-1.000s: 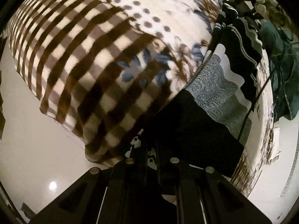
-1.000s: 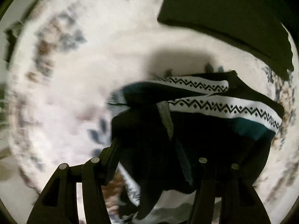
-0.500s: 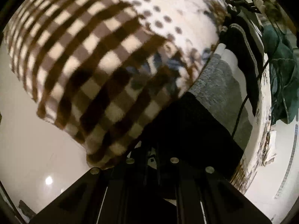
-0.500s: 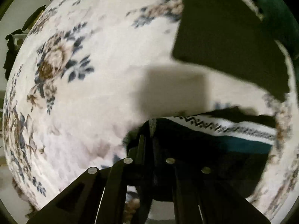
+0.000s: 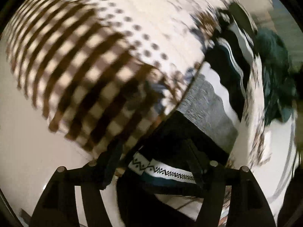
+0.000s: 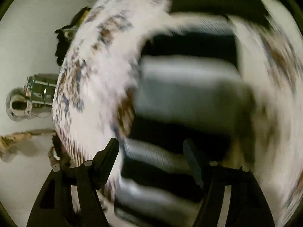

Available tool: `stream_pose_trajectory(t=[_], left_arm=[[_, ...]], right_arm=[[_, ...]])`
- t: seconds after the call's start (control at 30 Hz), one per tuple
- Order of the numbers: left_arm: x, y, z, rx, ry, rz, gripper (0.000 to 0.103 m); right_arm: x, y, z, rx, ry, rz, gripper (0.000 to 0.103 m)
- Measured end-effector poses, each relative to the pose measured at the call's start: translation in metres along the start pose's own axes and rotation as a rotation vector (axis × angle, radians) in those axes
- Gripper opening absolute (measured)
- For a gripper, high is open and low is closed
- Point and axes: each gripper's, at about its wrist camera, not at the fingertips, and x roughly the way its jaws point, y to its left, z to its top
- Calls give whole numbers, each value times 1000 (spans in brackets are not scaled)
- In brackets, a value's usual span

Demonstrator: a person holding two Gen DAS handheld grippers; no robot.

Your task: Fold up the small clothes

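Note:
A dark knit sweater [image 5: 204,106] with grey, white and teal bands lies on a floral blanket [image 5: 151,15]. In the left wrist view its zigzag-patterned hem [image 5: 166,172] lies folded between the fingers of my left gripper [image 5: 153,151], which is open just above it. In the right wrist view the same sweater [image 6: 189,94] shows as a blurred grey and black block. My right gripper [image 6: 151,151] is open and empty over its near edge.
A brown checked section of the blanket [image 5: 79,87] spreads to the left. Dark teal clothing [image 5: 274,71] is heaped at the right edge. A pale floor [image 5: 24,151] lies beyond the blanket. Small objects [image 6: 36,94] sit on the floor at the left.
Both grippers have opened and let go of the sweater. The right gripper swung across to face the folded sweater; both views are now motion-blurred.

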Motion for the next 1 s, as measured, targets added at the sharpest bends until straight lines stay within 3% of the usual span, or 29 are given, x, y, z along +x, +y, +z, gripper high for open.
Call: stream_pose_trajectory(t=[0.1,0.23,0.4,0.43,0.53,0.6,0.63,0.67,0.7,0.73,0.77,0.87,1.0], left_arm=[[23,-20,2,92,56,2,65],[54,-33,-1,193,155,-3,65],[66,-30,-5,233,180,-21,72],[65,-29,-5,234,184,-32,72],[62,-28,-8,246,180,-82,72],[56,-29,-10,267,164,-87,47],[52,-30,-13,285,166,-85,21],[47,-28,-15,290,168,-99,19],[41,-31,-16,298,160,-111,18],[37,-34,-16,305,158,-117,17],[32,-37,-15,306,157,-127,17],[9,-43,-7,253,157,-184,16],[-30,-46,11,167,136,-271,16]], right_arm=[[3,-44,-89,157,71,52,72],[51,-87,-197,317,210,88,72],[111,-118,-286,511,317,103,72],[122,-122,-297,575,317,155,72],[144,-121,-312,631,318,246,73],[147,-116,-318,636,286,260,73],[146,-113,-321,638,264,262,67],[143,-111,-323,641,256,250,45],[140,-107,-326,648,257,235,33],[136,-102,-328,659,260,224,15],[132,-97,-328,667,256,218,11],[112,-78,-324,674,226,211,9],[75,-55,-313,662,147,289,9]])
